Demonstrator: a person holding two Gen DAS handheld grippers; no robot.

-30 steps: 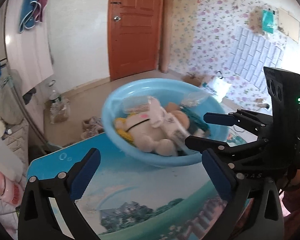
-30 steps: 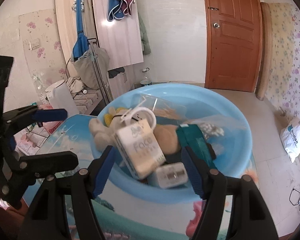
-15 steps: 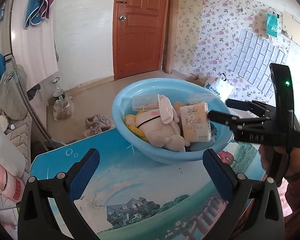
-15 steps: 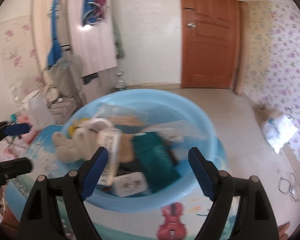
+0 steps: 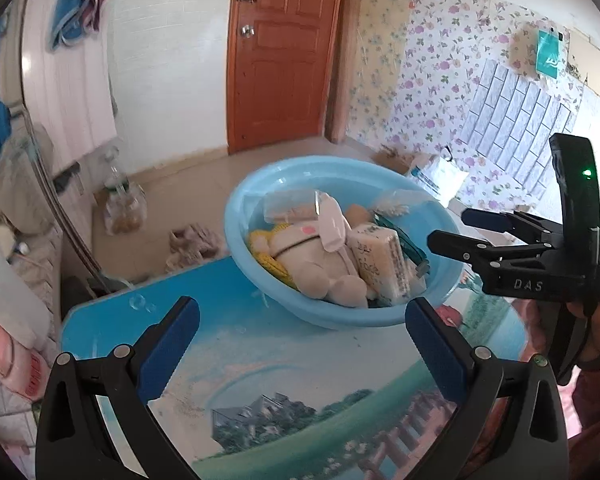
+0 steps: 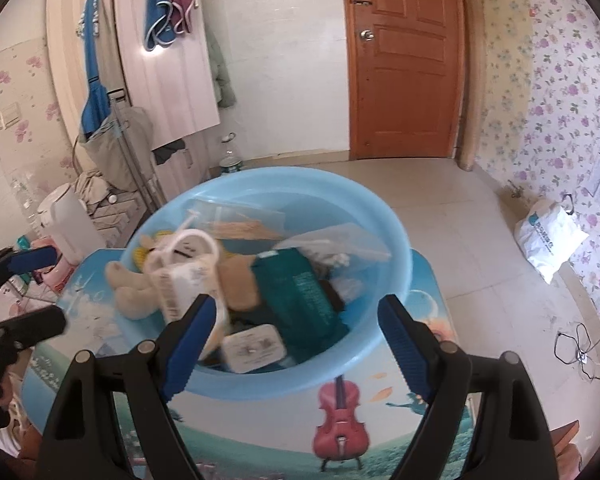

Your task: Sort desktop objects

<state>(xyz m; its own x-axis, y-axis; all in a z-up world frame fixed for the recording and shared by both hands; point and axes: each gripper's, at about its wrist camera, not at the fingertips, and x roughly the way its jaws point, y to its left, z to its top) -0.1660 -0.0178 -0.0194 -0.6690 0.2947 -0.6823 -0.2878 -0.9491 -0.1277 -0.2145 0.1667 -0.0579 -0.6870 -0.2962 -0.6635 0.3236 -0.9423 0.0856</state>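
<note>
The light-blue plastic basin (image 6: 384,240) sat at the far side of the tabletop (image 5: 260,360), and in the left wrist view its far rim seemed to reach beyond the tabletop's edge, so the plainest risk was that a sideways tug on anything inside would slide or tip the smooth, light bowl toward the floor. The pile inside was loosely stacked: a beige plush toy (image 5: 324,256) lay at the left with a leg draped toward the rim, a white tissue pack (image 5: 382,262) leaned against it, a dark teal packet (image 6: 300,288) lay to the right, a small white rounded case (image 6: 254,346) sat at the near side, and clear crinkled bags (image 6: 236,216) lay at the far side. Pulling one item would likely drag a neighbour, since soft fur and slack film catch (the toy's white loop could snag a finger too). The hard case was slick and flat, probably prone to slipping from a shallow pinch; the tissue pack would squash. The right hand-held gripper (image 6: 292,340) hovered over the near rim with its blue ribbed fingers spread wide and nothing between them; the left hand-held gripper (image 5: 296,344) hung over the glossy printed tabletop, likewise spread and empty. With both tools this near one another, a careless reach could knock them together.
</note>
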